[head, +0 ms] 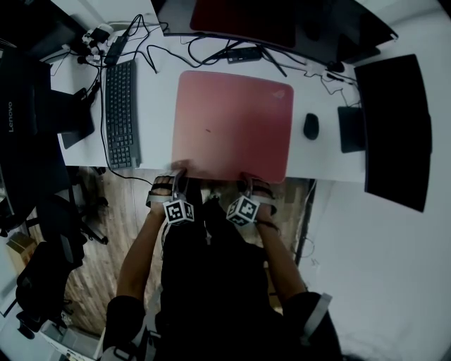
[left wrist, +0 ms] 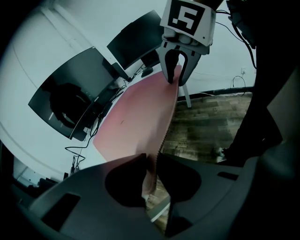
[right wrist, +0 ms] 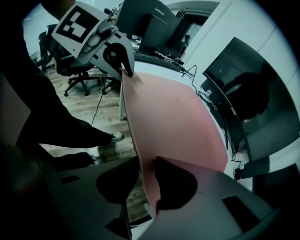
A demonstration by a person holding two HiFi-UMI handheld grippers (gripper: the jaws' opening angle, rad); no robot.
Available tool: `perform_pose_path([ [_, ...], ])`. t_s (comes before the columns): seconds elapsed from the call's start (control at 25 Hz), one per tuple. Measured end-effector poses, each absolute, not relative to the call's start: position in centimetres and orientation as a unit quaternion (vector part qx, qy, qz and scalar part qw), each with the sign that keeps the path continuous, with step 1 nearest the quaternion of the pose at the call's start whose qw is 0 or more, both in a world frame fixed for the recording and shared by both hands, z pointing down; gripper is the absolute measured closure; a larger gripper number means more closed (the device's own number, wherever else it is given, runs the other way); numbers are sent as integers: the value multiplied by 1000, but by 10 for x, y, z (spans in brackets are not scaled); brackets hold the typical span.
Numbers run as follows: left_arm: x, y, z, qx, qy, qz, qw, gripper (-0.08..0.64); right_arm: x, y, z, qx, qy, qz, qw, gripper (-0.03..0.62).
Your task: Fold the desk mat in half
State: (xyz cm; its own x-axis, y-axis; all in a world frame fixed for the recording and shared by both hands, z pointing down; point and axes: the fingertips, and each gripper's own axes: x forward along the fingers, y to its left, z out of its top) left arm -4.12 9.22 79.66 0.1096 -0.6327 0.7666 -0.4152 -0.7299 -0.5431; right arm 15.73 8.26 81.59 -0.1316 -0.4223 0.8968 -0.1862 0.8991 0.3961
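Observation:
A pink desk mat (head: 232,123) lies flat on the white desk (head: 158,92), its near edge at the desk's front edge. My left gripper (head: 179,178) is at the mat's near left corner. In the left gripper view (left wrist: 150,161) its jaws pinch the thin mat edge (left wrist: 161,140). My right gripper (head: 247,182) is at the near right corner. The mat edge (right wrist: 136,136) runs between its jaws (right wrist: 146,164), which stand a little apart around it. Each gripper also shows in the other's view: the right gripper (left wrist: 176,80) and the left gripper (right wrist: 125,71).
A black keyboard (head: 120,113) lies left of the mat, a mouse (head: 311,125) to its right. Monitors (head: 246,17) and cables (head: 232,53) line the desk's far side. A dark panel (head: 394,127) stands at right, and an office chair (head: 49,268) is on the wooden floor.

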Motion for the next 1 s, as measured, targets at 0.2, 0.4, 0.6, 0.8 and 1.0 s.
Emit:
perform_pose_path([
  [0.2,-44,89,792,-740,350,-566,95,524,156,84,811,203,-750,-89,623,530],
  [0.4,-44,85,780,-750,347,-558,78,538,155,84,801,207,-755,-75,618,560],
  [0.6,-46,80,771,-759,350,-548,42,540,154,72,780,215,-753,-75,617,568],
  [0.8,-45,69,747,-776,344,-529,2,540,152,56,757,229,-753,-70,613,571],
  [1.0,-46,52,724,-786,335,-520,-5,540,151,42,739,249,-754,-55,606,571],
])
